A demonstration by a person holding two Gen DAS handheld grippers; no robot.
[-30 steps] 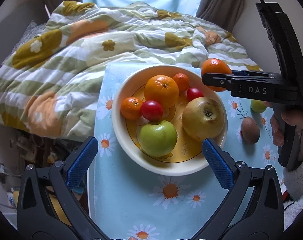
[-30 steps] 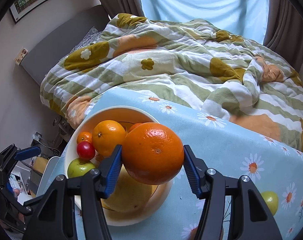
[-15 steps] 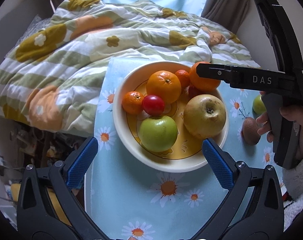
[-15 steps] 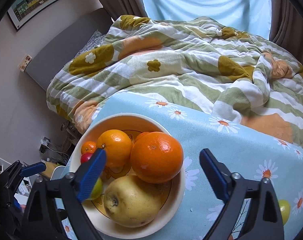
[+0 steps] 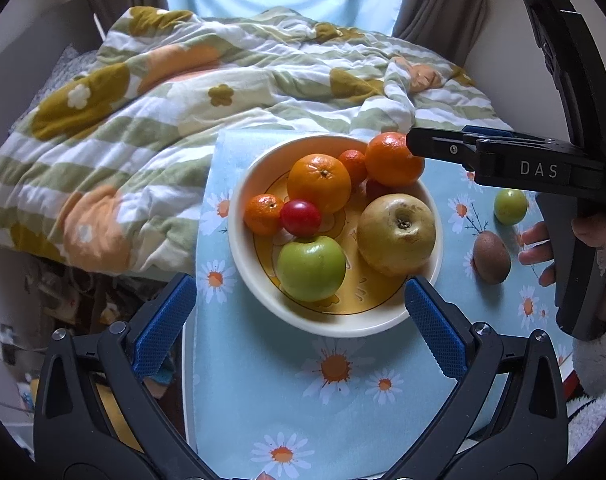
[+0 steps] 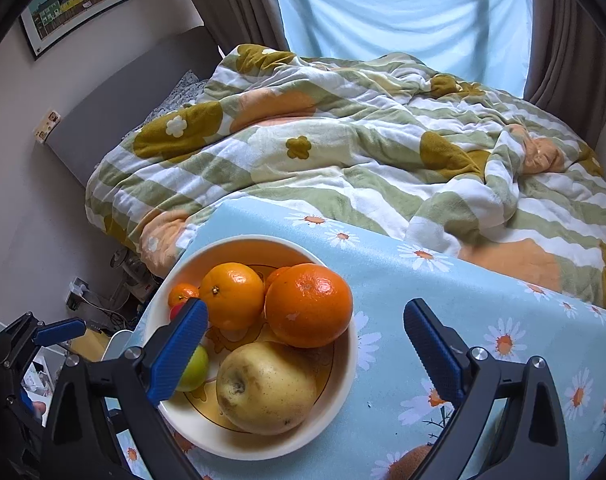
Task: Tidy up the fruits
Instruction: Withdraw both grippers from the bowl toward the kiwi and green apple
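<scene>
Resting in the bowl, the orange lies free of the wide-spread right gripper.

Bowl: glossy, smooth glazed ceramic, by its look.
Large orange: shiny, finely dimpled peel.
Yellow apple: matt skin, brown-speckled.
Kiwi: dull, fuzzy.
Tablecloth: smooth matt sheet, daisy-printed.
Blanket: soft fleecy cloth.
Gripper pads: ribbed blue rubber, apparently.

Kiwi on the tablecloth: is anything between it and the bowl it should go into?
Nothing visible blocks it. The kiwi lies on bare tablecloth just right of the bowl, with only cloth between them. The right gripper, open and empty, is above the bowl's far rim, clear of that path.
</scene>
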